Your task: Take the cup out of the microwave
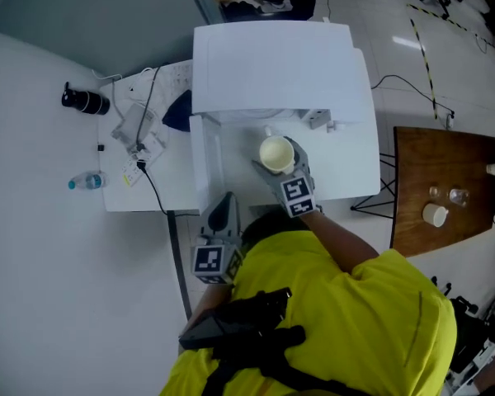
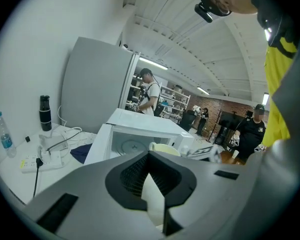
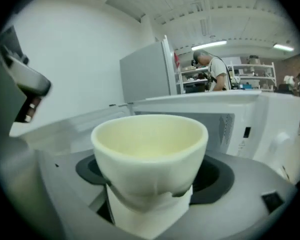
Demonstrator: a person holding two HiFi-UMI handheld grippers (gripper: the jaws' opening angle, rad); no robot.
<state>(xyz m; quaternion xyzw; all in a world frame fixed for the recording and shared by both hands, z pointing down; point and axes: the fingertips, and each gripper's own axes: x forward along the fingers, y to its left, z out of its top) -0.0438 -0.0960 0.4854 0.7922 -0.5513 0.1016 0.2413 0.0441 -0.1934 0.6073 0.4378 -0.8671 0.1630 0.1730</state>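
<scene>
Gripping upright cup (image 3: 150,149), mouth up: right tool (image 3: 149,204)

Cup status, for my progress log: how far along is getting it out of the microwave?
Done: the microwave has its door open, and the cup is out of it, leaving the turntable bare. In hand: the right tool grips the cup in front of the opening. Left: setting it down somewhere.
</scene>
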